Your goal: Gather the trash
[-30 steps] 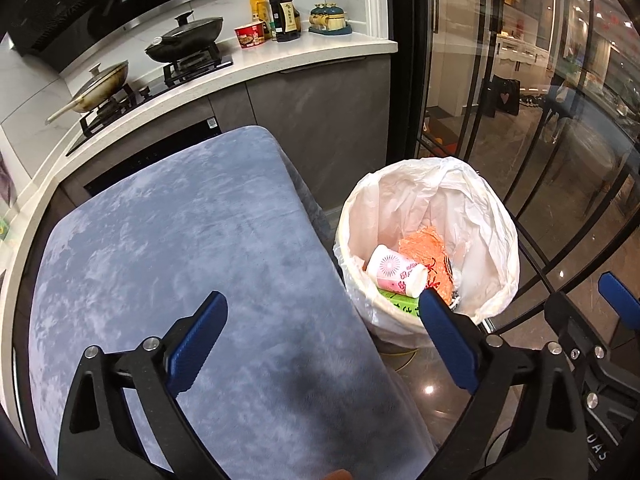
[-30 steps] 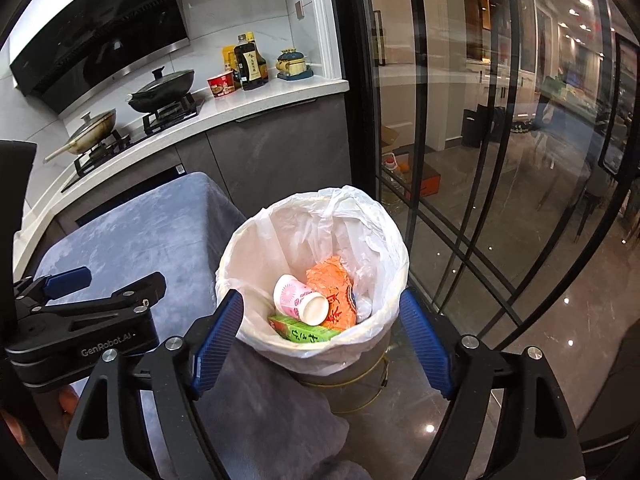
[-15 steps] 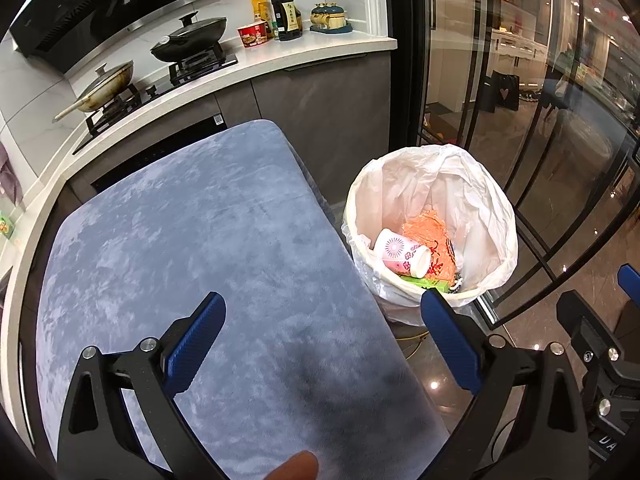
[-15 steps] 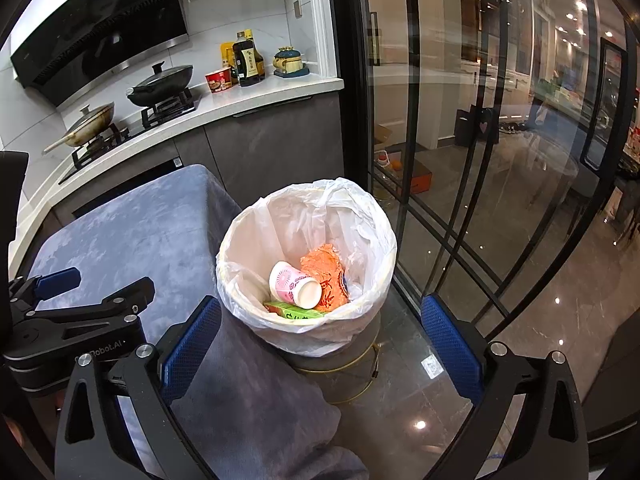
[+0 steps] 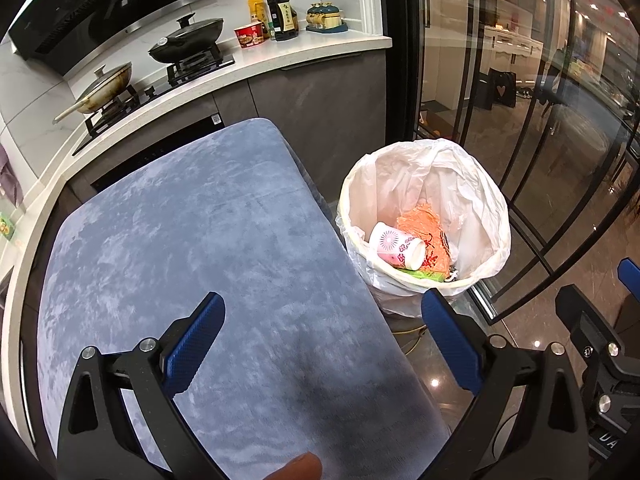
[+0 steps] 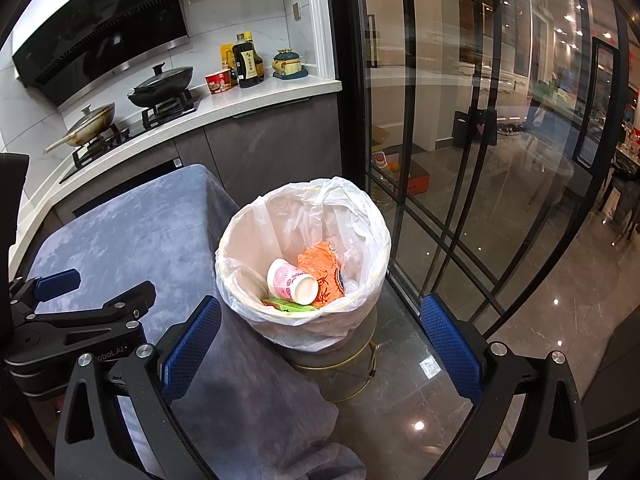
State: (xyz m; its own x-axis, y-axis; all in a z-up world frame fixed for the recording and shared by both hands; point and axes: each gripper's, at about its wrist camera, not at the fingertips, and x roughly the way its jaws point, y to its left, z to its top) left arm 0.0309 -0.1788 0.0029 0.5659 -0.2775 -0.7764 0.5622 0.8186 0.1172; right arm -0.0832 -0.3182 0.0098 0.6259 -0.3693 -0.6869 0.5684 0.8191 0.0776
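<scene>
Both tools empty, jaws spread wide: left tool (image 5: 320, 344) above the grey-blue cloth of the bench (image 5: 192, 240), right tool (image 6: 320, 344) above the near rim of the trash bin (image 6: 236, 248). Trash in the bin, at the bottom of the white liner: pink paper cup (image 6: 290, 286) on its side, orange wrapper (image 6: 322, 266) behind it, green packet (image 6: 288, 304) under the cup at the near wall. Bin just beside the bench's far corner, on the floor by the glass doors.

Judgement: collecting looks about done; no loose trash on the visible cloth. For a clean finish: sweep over the whole bench before stopping, jaws kept wide and clear of the liner edge to avoid snagging the thin plastic.

Hard to make out: print on cup and wrapper; a small dark item right of the wrapper, unidentifiable. Near edge of the bench hidden behind the tool frames. Skin-toned fingertip at the bottom edge of the left view, cut off.
</scene>
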